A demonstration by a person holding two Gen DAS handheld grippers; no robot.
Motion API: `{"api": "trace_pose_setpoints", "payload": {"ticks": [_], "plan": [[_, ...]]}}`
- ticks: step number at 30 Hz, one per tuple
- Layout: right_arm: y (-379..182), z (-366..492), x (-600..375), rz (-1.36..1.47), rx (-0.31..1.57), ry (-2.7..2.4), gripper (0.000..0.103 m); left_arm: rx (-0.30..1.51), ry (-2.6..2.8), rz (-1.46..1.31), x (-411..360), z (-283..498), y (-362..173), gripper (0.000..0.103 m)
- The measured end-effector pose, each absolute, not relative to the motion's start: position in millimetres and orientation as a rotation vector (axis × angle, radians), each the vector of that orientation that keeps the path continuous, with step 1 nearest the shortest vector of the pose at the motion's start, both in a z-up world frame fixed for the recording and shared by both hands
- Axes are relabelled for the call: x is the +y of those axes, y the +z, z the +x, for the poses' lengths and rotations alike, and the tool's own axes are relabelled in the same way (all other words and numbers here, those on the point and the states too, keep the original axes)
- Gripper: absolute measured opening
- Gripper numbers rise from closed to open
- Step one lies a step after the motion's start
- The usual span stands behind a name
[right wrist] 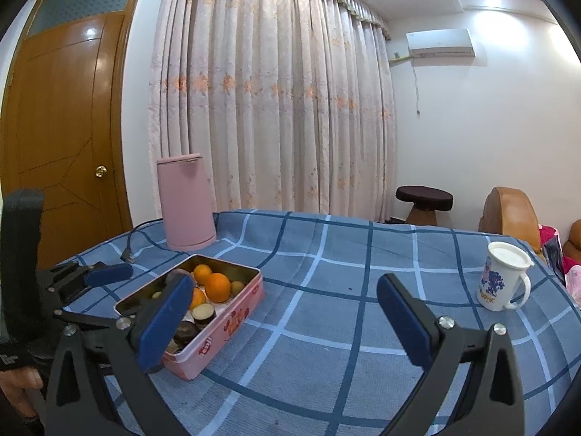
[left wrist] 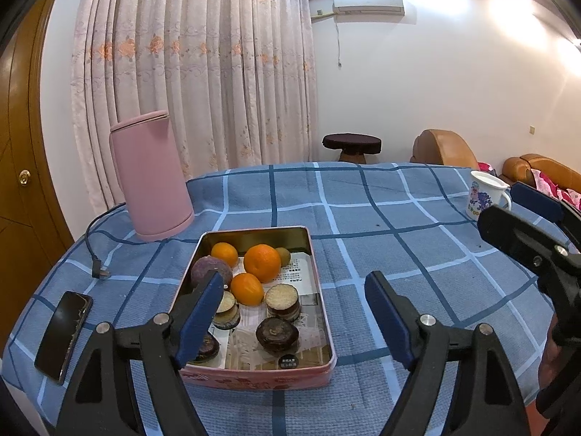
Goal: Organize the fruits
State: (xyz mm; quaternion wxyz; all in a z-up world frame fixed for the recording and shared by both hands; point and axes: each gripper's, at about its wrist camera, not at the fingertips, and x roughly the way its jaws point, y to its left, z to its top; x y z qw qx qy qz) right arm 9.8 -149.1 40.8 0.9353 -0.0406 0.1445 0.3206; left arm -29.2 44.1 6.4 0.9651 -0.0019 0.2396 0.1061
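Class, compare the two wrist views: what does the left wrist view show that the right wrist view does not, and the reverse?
Only the left wrist view shows the black smartphone lying on the cloth. Only the right wrist view shows the brown wooden door's brass knob and frosted glass panel. Both show the pink rectangular tin of fruit, the pink kettle and the white lidded mug.

Left gripper (left wrist: 294,321) and right gripper (right wrist: 285,321), fingers wide apart, empty.
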Motion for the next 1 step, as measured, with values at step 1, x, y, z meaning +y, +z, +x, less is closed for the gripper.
{"api": "trace_pose_setpoints", "payload": {"ticks": [1], "plan": [[39.1,11.8,-150.8,-0.086,0.301,0.651,0.103,0.486,0.213,-0.005,44.9,-29.6,6.7,0.081]]}}
